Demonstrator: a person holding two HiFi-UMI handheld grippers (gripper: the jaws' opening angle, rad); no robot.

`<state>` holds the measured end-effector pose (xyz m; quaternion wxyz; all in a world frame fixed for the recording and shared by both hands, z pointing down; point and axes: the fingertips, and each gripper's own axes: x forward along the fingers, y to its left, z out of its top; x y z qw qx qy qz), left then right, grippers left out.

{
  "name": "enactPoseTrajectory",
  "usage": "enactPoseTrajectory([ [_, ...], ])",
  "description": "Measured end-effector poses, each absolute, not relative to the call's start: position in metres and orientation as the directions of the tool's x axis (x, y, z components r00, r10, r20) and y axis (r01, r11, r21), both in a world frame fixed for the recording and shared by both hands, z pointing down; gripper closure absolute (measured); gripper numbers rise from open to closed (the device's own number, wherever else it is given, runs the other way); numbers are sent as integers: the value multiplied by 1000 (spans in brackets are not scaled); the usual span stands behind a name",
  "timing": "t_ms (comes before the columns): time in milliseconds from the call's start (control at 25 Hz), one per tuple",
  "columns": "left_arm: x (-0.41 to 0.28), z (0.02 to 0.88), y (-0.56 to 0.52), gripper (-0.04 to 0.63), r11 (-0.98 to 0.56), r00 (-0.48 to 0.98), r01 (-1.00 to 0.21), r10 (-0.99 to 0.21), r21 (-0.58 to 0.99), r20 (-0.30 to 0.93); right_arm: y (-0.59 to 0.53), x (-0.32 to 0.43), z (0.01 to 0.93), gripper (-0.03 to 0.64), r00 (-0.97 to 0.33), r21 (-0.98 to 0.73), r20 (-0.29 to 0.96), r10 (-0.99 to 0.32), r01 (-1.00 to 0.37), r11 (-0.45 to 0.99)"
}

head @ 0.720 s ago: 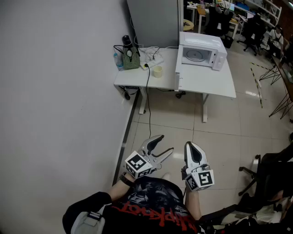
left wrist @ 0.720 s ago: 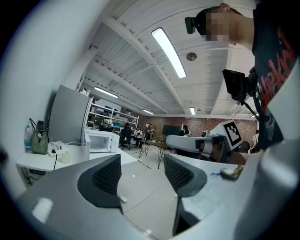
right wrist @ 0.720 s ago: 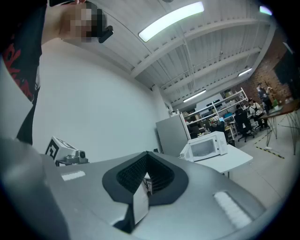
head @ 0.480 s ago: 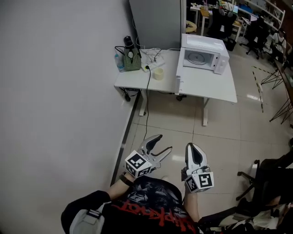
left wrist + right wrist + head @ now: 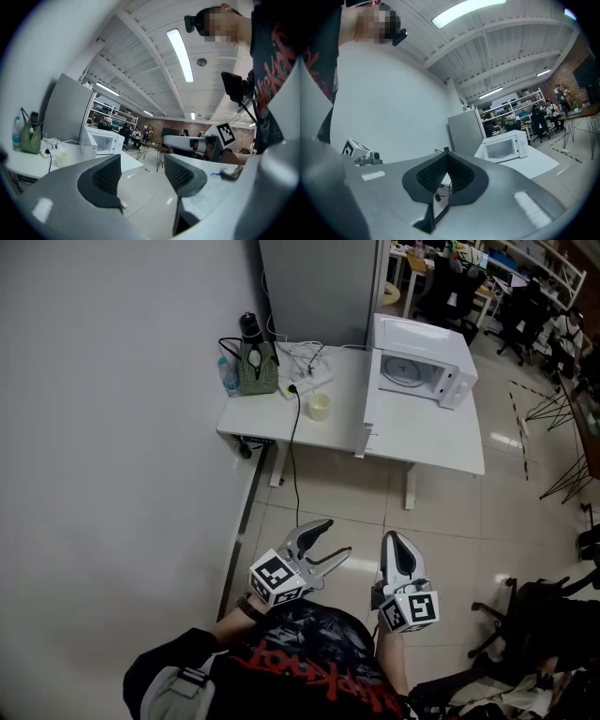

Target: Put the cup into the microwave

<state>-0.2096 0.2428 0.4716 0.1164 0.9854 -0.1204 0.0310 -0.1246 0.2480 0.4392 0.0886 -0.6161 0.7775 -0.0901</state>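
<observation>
A pale yellow cup [image 5: 320, 407] stands on the white table [image 5: 431, 442], left of the white microwave [image 5: 419, 371], whose door [image 5: 369, 418] hangs open towards me. Both grippers are held level over the floor, well short of the table. My left gripper [image 5: 335, 538] is open, its jaws spread with nothing between them. My right gripper [image 5: 392, 540] is shut and empty. The left gripper view shows the cup [image 5: 61, 159] and microwave [image 5: 105, 140] far beyond the parted pads [image 5: 108, 176]. In the right gripper view the pads [image 5: 433, 174] meet, with the microwave [image 5: 504, 147] behind.
A green bag [image 5: 256, 369], a bottle [image 5: 230, 378] and a power strip with cables [image 5: 305, 371] crowd the table's back left. A cable [image 5: 291, 460] hangs to the tiled floor. A wall runs along the left; office chairs [image 5: 534, 615] stand at the right.
The table and microwave have slid lower and a little left in the head view, nearer to me. Both grippers keep their pose and jaw state.
</observation>
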Motion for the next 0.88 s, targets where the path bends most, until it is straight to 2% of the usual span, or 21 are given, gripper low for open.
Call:
enactPoseTrajectory([
  [160, -229, 498, 190, 325, -921, 962, -264, -231, 285, 146, 192, -123, 428, 615, -198, -171, 20, -980, -967, 192],
  [280, -249, 510, 153, 325, -948, 962, -225, -180, 226, 203, 154, -132, 430, 614, -187, -184, 61, -980, -967, 173],
  [360, -255, 512, 114, 325, -962, 964, -217, -184, 168, 194, 132, -139, 426, 615, -206, -149, 87, -975, -970, 192],
  [480, -257, 524, 31, 320, -940, 941, -311, -284, 141, 186, 98, -139, 406, 615, -183, -95, 37, -982, -979, 178],
  [600, -253, 560, -35, 293, -887, 898, -420, -376, 192, 229, 71, -138, 402, 615, -180, -103, 14, -984, -979, 177],
  [640, -250, 575, -54, 269, -871, 887, -443, -391, 211, 247, 62, -137, 406, 614, -190, -110, 21, -982, -976, 186],
  [720, -240, 607, -90, 179, -839, 867, -478, -405, 259, 289, 45, -131, 420, 615, -204, -128, 42, -978, -972, 197],
  [880, -217, 664, -155, 163, -776, 797, -574, -457, 260, 394, 3, -91, 450, 615, -212, -181, 51, -976, -963, 199],
])
